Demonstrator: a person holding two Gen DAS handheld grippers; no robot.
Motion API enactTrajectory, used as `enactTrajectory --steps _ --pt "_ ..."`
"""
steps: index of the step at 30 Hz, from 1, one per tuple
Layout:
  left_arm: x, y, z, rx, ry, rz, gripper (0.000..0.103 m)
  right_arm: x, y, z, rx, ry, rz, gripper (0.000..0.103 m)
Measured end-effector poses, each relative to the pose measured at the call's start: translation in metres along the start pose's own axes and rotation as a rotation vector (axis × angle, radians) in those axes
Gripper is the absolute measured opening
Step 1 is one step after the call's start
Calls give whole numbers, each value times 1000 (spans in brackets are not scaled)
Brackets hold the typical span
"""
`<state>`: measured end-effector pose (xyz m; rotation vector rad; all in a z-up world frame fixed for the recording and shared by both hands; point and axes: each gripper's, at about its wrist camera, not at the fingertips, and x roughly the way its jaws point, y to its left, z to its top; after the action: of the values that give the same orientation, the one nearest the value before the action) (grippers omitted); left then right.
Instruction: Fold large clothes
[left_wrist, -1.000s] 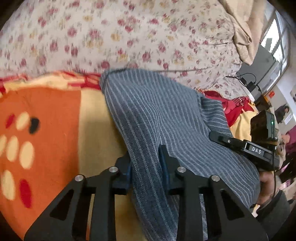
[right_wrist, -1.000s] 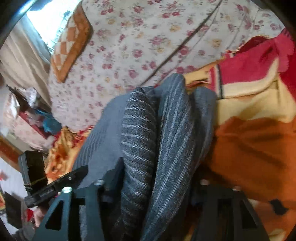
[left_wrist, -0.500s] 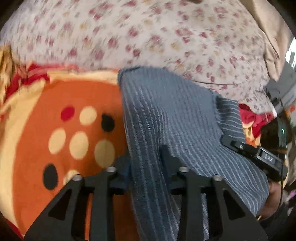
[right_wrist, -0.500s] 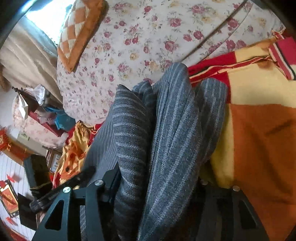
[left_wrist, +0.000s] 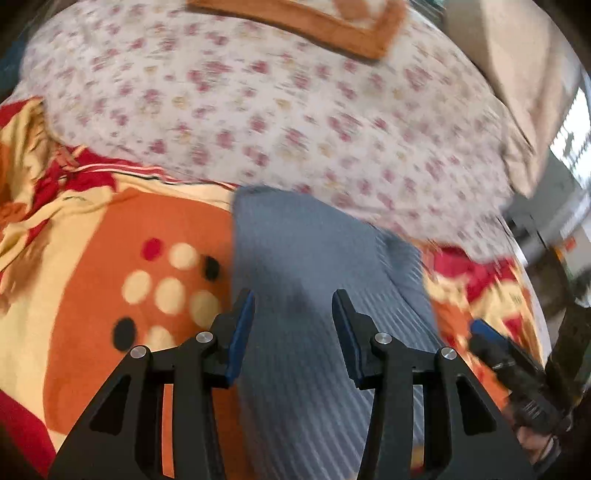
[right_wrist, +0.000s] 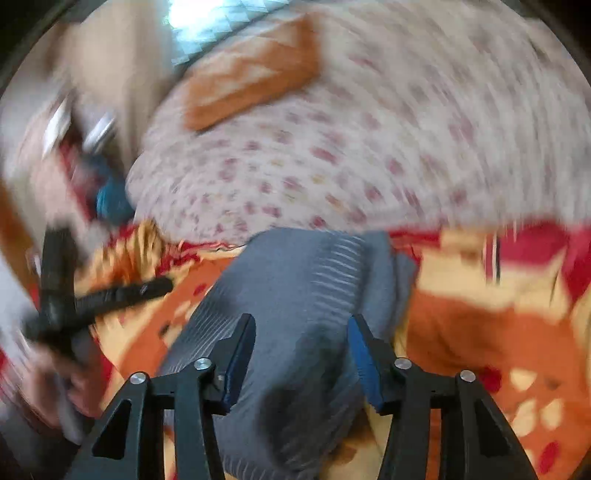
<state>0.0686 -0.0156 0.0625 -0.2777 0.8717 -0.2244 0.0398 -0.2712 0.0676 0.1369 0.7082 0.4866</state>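
- A folded grey-blue pinstriped garment (left_wrist: 306, 280) lies on an orange, cream and red patterned blanket (left_wrist: 110, 258) spread over the bed, its far edge near a white quilt with small red flowers (left_wrist: 277, 110).
- The left tongs (left_wrist: 291, 314) hang above the garment, jaws apart after just opening, blue pads clear of the cloth.
- The right tongs (right_wrist: 301, 332) hover over the same bundle (right_wrist: 295, 295), jaws parted though just narrowing, gripping nothing.
- Both views are motion-blurred.
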Motion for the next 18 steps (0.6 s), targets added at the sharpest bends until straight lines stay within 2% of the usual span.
enactTrajectory --steps 2,3,4,5,6,7,8,9,12,15,16,18 --pt "-6 -11 -14 48 -13 26 42 0 22 -9 -70 22 -16 30" --pt "-5 -14 -22 62 -10 30 42 2 22 -12 -70 58 8 20" --pt "0 -15 -33 69 17 30 42 7 23 -16 -79 102 4 18" --pt "15 -14 -46 62 99 31 42 14 19 -24 -93 160 -31 14" --pt "36 -14 -61 64 203 31 42 27 11 -35 -88 256 -57 14" --pt "41 -23 -69 136 202 72 42 38 5 -44 -79 331 -61 13" --pt "41 -34 -71 213 182 114 42 42 0 -51 -76 365 -59 12" --pt "43 -39 -71 238 187 135 42 40 -4 -50 -67 354 -50 12" --pt "43 -34 -67 201 179 120 44 38 -16 -51 -5 351 -8 13" --pt "37 -32 -62 177 149 119 44 31 -15 -46 -3 335 2 13" --pt "34 -33 -60 175 125 121 44 28 -10 -40 -4 303 1 13" --pt "28 -30 -54 153 68 118 44 11 -9 -22 25 164 -14 15"
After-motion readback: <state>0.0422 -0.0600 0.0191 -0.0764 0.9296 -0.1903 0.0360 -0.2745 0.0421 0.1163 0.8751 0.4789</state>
